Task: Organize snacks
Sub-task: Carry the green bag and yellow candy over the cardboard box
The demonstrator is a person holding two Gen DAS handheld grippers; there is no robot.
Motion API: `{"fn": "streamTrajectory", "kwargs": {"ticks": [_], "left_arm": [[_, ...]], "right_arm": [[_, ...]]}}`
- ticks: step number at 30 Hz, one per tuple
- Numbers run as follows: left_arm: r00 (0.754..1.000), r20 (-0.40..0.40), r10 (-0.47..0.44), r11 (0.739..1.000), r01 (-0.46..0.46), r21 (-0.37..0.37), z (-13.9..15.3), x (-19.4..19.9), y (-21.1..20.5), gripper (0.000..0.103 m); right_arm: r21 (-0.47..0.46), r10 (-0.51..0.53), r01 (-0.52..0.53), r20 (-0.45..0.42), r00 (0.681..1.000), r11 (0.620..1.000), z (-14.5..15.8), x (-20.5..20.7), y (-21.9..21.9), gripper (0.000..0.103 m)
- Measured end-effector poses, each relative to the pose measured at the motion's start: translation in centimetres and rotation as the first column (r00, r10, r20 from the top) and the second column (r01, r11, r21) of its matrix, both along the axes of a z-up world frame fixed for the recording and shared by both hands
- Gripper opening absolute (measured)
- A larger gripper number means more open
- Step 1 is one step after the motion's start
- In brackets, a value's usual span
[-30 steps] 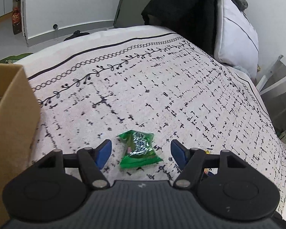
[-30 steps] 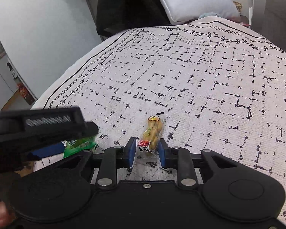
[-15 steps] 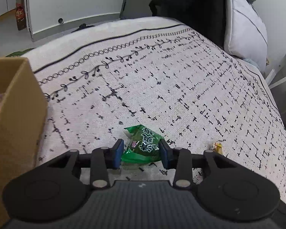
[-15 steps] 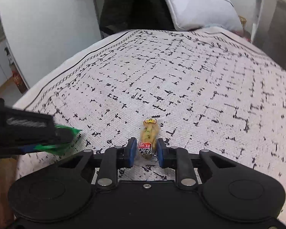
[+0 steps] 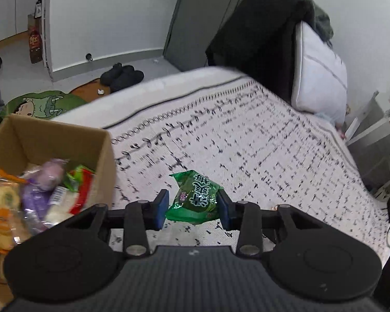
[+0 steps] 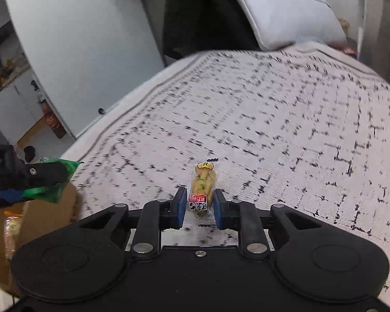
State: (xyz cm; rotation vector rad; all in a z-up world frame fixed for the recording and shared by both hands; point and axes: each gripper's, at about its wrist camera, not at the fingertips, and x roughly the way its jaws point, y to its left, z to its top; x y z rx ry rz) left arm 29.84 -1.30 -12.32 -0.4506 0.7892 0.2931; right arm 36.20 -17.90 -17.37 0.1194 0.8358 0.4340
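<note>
The cardboard box [image 5: 65, 140] serves as the landmark. It sits at one edge of the bed [image 5: 247, 140], with its top open and its plain brown walls upright. The bed surface beyond the box, toward the pillow [image 5: 319, 78], is unobstructed: a wide stretch of cover with nothing lying on it in either view.

Left gripper [image 5: 192, 209]: the blue pads are clamped on the green packet [image 5: 195, 197]. The packet hangs clear of the cover, just beside the box's near corner and outside its rim. It is a glossy, crinkled foil pillow pack with white printed characters.

Right gripper [image 6: 197, 206]: the pads are closed tight on the yellow snack [image 6: 202, 184], a slim clear wrapper with a serrated top edge and a red label at the clamped end. It is held above the cover, further from the box than the green packet.

Box contents: several soft plastic packs, including a purple packet [image 5: 41, 187] and an orange-edged pack [image 5: 2, 208], loosely piled.

Surface: a white woven cover with a black broken-line grid and a looped border along the edge nearest the box.

Room: beyond that edge is a pale floor holding a green cartoon mat [image 5: 41, 104] and dark shoes [image 5: 122, 76]. Dark clothing [image 5: 260, 33] is draped behind the pillow.
</note>
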Motion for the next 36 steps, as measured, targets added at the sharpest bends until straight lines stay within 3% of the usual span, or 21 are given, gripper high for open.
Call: {"fn": "streamTrajectory", "kwargs": {"ticks": [9,21,30,36], "left_arm": [[0.997,0.076,0.033,0.999,-0.033,-0.005,3.9,-4.7,1.8,0.039],[0.986,0.136,0.097,0.995,-0.093,-0.038,6.7,-9.0,3.5,0.039],[0.979,0.156,0.131,0.991,-0.123,-0.058,7.8,-11.2,5.2,0.039],[0.977,0.142,0.159,0.983,-0.143,-0.115,8.0,-12.4,7.4,0.039]], "right_arm": [[0.026,0.048,-0.05,0.074,0.996,0.998,4.6,-3.1,0.7,0.021],[0.03,0.094,-0.099,0.134,0.987,0.995,9.5,-6.8,2.1,0.021],[0.031,0.137,-0.142,0.135,0.981,0.989,11.1,-8.8,4.4,0.021],[0.028,0.158,-0.164,0.139,0.978,0.986,11.8,-9.8,6.2,0.021]]}}
